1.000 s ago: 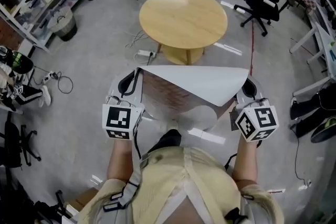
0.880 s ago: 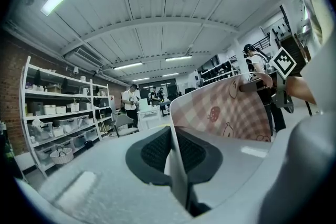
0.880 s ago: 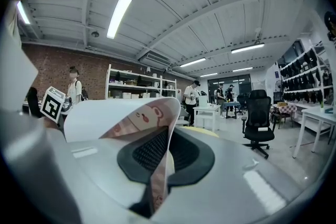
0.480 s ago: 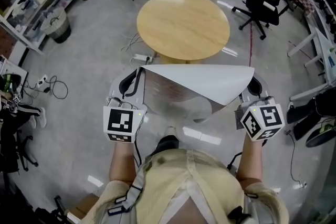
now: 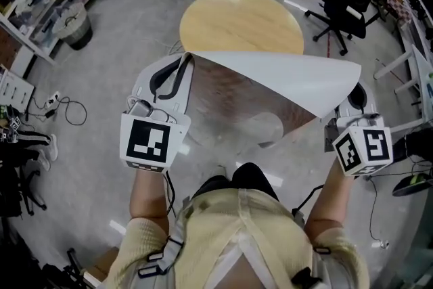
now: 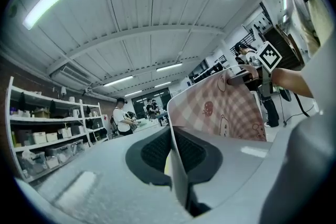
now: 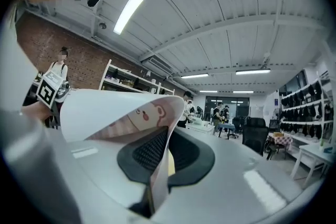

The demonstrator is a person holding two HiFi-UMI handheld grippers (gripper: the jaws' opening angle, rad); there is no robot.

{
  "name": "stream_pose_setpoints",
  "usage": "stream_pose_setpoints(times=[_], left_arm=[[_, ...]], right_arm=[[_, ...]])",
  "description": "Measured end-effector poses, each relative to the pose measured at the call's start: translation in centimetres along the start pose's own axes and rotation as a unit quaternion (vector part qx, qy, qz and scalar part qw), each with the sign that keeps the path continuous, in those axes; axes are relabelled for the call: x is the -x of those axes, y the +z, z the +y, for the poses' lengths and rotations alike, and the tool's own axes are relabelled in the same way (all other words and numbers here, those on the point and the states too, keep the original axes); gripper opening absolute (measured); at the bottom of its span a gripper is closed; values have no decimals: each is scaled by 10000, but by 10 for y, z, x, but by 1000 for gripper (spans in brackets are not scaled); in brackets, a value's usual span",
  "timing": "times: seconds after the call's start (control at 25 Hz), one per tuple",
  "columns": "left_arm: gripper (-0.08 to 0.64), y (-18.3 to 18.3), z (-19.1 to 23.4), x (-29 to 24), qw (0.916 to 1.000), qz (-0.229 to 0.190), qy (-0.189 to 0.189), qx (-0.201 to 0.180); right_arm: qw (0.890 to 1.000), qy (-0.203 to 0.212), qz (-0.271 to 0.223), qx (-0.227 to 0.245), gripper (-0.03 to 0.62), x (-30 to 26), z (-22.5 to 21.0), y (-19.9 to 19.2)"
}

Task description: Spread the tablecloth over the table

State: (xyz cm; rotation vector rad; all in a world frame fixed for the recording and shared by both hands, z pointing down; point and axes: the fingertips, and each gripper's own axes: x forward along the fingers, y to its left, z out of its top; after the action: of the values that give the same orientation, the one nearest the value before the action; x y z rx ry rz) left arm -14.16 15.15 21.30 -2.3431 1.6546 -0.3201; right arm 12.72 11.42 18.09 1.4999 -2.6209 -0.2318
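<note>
The left tongs [image 5: 181,68] and the right tongs [image 5: 353,93] each pinch a corner of the tablecloth [image 5: 270,81]. It hangs between them, mid-frame, just below the round tabletop [image 5: 237,20].

Tablecloth [image 5: 270,81]: thin, smooth sheet, plain white back, checked printed face; table [image 5: 237,20]: matt pale wood.

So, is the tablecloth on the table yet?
Not yet. Done: the left gripper and right gripper each have jaws shut on the tablecloth. In hand: it hangs stretched between them. Left: the round table is bare, so the cloth must go over it.
</note>
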Motion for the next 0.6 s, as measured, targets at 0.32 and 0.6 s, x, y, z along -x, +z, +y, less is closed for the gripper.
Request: stream_pose_setpoints(times=[0.32,0.6], left_arm=[[6,31,26,-56,9984,78,178,-533],[6,34,42,-129,9961,380,454,-653]], right_arm=[[9978,174,-471,444,14,-54,-41,35],[9944,607,-493,714,17,-119,-88,28]])
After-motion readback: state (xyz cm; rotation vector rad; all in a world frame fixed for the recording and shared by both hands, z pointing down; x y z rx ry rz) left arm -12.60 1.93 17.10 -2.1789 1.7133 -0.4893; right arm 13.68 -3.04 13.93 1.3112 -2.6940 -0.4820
